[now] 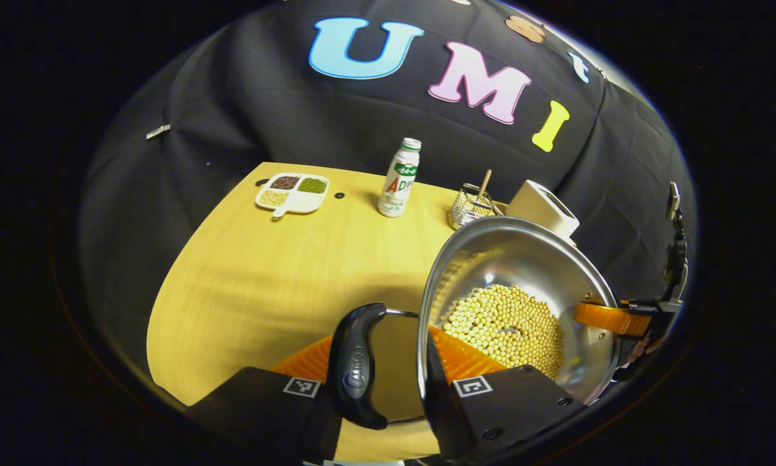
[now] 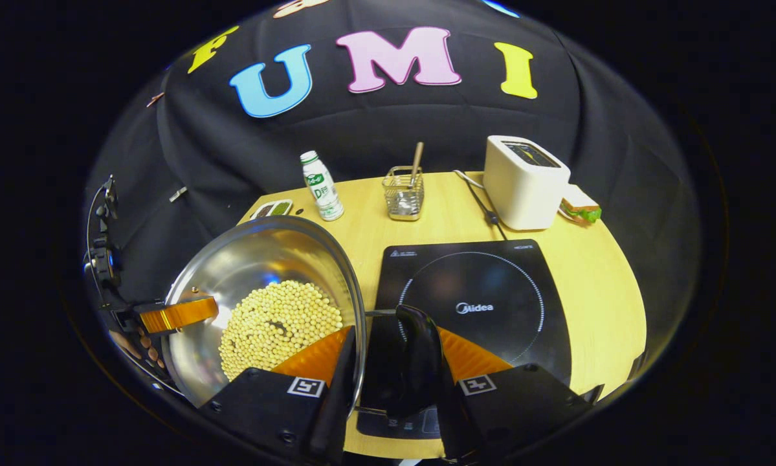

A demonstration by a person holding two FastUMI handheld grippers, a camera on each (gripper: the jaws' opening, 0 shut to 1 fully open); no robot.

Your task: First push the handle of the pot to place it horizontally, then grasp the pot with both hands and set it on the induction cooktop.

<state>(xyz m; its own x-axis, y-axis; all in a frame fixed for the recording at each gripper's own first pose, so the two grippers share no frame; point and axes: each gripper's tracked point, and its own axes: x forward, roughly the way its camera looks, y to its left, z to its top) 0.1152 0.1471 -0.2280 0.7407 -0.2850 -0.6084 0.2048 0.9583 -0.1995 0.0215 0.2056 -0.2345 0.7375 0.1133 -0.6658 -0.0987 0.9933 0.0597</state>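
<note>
Steel pot (image 1: 523, 285) with pale yellow beans (image 1: 507, 327) inside is lifted above the table (image 1: 265, 278), carried between the two tools. In the left gripper view, the left hand-held gripper (image 1: 388, 369) is clenched on the pot: one finger lies inside the pot wall, the other outside it, and the black side handle (image 1: 356, 366) stands in the gap between them. On the far rim of the pot, the other tool's finger (image 1: 611, 318) reaches over the edge.

In the right gripper view, the right hand-held gripper (image 2: 391, 366) grasps the opposite side in the same way, with the rim of the pot (image 2: 265, 278) and the second black handle (image 2: 417, 359) between its fingers. The beans (image 2: 274, 327) lie toward the near side of the bottom. Just beside the pot, the black induction cooktop (image 2: 485, 304) lies on the table (image 2: 595, 278) near its front edge; the pot is not on it, though the handle hangs over its near part.

Along the back edge of the table stand a white bottle (image 2: 321, 186), a wire basket (image 2: 403, 194) with a stick in it, and a white toaster (image 2: 523, 182) with a sandwich (image 2: 578, 207) next to it. At the back left corner lies a white divided dish (image 1: 292, 193) with grains.
</note>
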